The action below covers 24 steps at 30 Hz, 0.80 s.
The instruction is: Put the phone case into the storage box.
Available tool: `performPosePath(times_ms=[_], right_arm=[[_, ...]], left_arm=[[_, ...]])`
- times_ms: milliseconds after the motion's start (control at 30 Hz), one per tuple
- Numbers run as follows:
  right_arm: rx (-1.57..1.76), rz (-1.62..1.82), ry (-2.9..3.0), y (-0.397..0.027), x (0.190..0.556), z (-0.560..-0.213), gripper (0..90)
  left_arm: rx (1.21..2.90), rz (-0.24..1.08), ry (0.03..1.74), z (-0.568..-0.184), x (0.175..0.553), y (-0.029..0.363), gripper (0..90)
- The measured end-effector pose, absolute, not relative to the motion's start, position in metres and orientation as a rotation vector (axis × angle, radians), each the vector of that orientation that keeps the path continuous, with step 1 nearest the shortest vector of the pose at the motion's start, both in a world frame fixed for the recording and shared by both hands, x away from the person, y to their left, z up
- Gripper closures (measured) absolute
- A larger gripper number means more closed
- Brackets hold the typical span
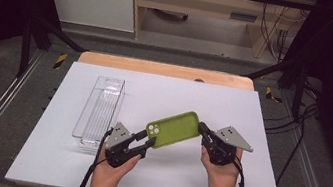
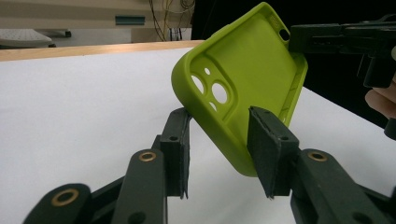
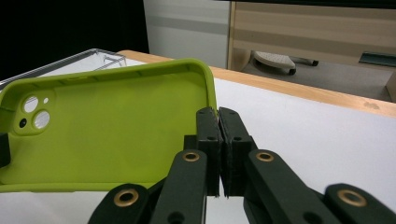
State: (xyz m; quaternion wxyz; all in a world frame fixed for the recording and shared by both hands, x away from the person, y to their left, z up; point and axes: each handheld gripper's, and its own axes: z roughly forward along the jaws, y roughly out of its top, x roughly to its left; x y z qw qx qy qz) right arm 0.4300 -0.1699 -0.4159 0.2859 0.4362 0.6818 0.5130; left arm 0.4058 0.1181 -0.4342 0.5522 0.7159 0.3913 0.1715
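Observation:
A lime-green phone case (image 1: pixel 173 129) with camera holes hangs above the white tabletop (image 1: pixel 165 184), held up between both hands. My right gripper (image 1: pixel 203 128) is shut on the rim of its right end; in the right gripper view the two pads (image 3: pixel 218 112) pinch that wall, with the case (image 3: pixel 107 135) stretching away to the left. My left gripper (image 1: pixel 147 140) straddles the camera-hole end. In the left gripper view its jaws (image 2: pixel 219 116) stand apart, with the case (image 2: pixel 243 84) tilted between them and the pads close on either side. The right gripper (image 2: pixel 336 37) shows at the case's far corner.
A clear plastic bin (image 1: pixel 100 108) lies lengthwise on the left part of the tabletop, just beyond my left hand; its rim (image 3: pixel 100 56) shows behind the case. The table's wooden far edge (image 1: pixel 165 69) runs along the back. Cables hang off the right side.

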Motion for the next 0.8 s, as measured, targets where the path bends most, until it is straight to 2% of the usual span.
performPosePath(times_ms=[800], right_arm=[[1.164, 1.377, 1.824, -0.1701, 0.427, -0.4182, 88.1]], left_arm=[[1.64, 0.406, 0.932, -0.4299, 0.4019, 0.1196, 69.9]])
